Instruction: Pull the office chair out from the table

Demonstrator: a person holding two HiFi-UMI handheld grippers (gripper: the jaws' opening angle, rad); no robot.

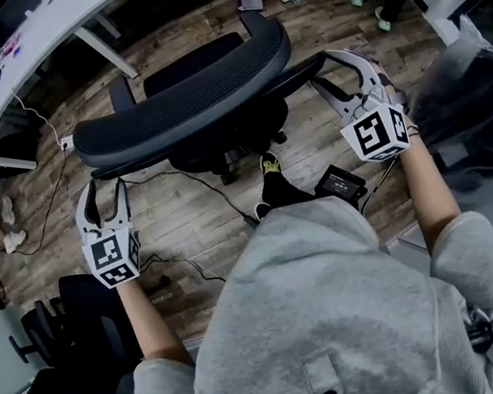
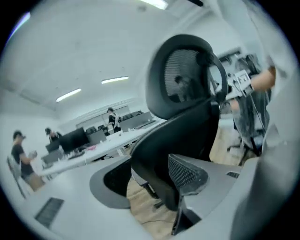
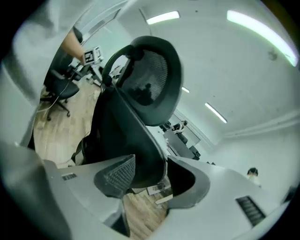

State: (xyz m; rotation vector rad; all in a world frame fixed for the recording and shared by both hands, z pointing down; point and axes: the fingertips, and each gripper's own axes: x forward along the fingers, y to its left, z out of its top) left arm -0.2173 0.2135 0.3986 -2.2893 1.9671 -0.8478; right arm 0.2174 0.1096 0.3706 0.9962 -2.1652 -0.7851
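Head view: we see the office chair [image 1: 187, 104] on the wooden floor [image 1: 186, 219], clear of the worktop [image 1: 23, 50] edge; left hand-held gripper [image 1: 104, 193] and right hand-held gripper [image 1: 329, 73] gape wide around its backrest's ends

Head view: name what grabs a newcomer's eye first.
The black office chair dominates mid-frame, its curved backrest toward the person, on the wood floor, with the white table at upper left. The left gripper and right gripper flank the backrest's two ends, jaws apart with its edge between them, not clamped.
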